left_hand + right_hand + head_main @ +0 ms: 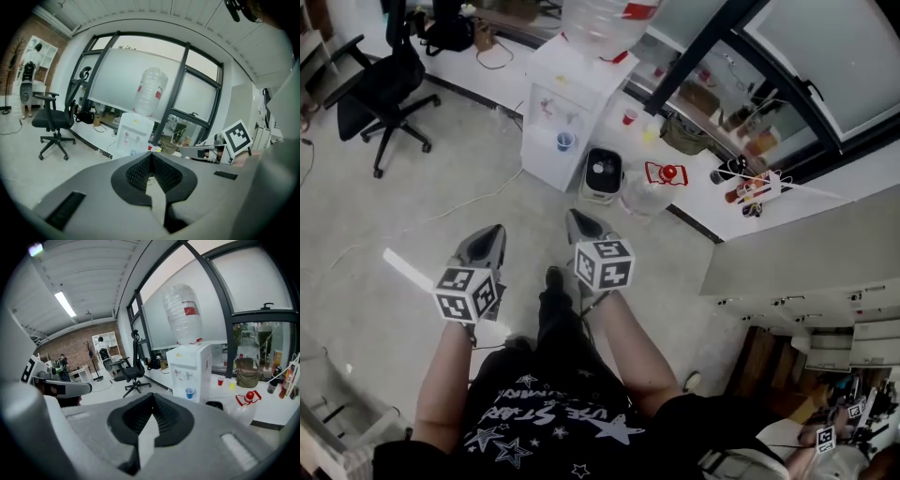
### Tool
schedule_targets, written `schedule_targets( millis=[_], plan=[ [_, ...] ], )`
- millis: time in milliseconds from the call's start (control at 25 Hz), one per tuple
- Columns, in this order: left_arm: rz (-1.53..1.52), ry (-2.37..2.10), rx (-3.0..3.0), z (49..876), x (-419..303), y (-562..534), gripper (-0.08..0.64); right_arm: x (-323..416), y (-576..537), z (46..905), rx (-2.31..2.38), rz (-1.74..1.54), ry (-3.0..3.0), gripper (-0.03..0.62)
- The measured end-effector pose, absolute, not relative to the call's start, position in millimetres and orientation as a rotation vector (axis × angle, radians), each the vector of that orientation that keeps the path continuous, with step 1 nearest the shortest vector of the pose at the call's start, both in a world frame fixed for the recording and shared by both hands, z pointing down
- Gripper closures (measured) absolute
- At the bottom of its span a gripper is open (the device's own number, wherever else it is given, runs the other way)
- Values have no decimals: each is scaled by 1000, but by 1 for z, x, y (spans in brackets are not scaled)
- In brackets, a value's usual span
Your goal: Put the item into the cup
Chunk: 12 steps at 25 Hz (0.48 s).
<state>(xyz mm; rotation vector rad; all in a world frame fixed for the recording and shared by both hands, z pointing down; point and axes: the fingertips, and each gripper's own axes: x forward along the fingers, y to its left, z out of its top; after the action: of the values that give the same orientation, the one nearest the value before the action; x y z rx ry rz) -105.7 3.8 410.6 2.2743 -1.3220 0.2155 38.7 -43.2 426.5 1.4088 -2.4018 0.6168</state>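
Observation:
In the head view my left gripper (494, 231) and my right gripper (575, 217) are held side by side over the floor, both pointing toward a white water dispenser (567, 105). Each gripper is shut with nothing between its fingers; the jaws meet at the tips in the left gripper view (151, 154) and the right gripper view (152, 396). A blue cup (565, 142) (189, 393) sits in the dispenser's tap bay. A red cup (629, 117) (220, 381) stands on the white ledge behind it. No item for the cup can be told apart.
A black office chair (389, 94) stands at the far left. Beside the dispenser sit a black bin (603, 174) and a clear jug with a red cap (664, 175). An olive bag (246, 371) and bottles (750, 187) crowd the ledge below the window.

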Motion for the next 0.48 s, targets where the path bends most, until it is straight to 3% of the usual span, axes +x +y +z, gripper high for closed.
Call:
schedule_targets(
  millis=[480],
  plan=[
    [147, -1303, 2353, 378, -110, 94, 555, 35, 71, 404, 1460, 588, -2415, 592]
  ],
)
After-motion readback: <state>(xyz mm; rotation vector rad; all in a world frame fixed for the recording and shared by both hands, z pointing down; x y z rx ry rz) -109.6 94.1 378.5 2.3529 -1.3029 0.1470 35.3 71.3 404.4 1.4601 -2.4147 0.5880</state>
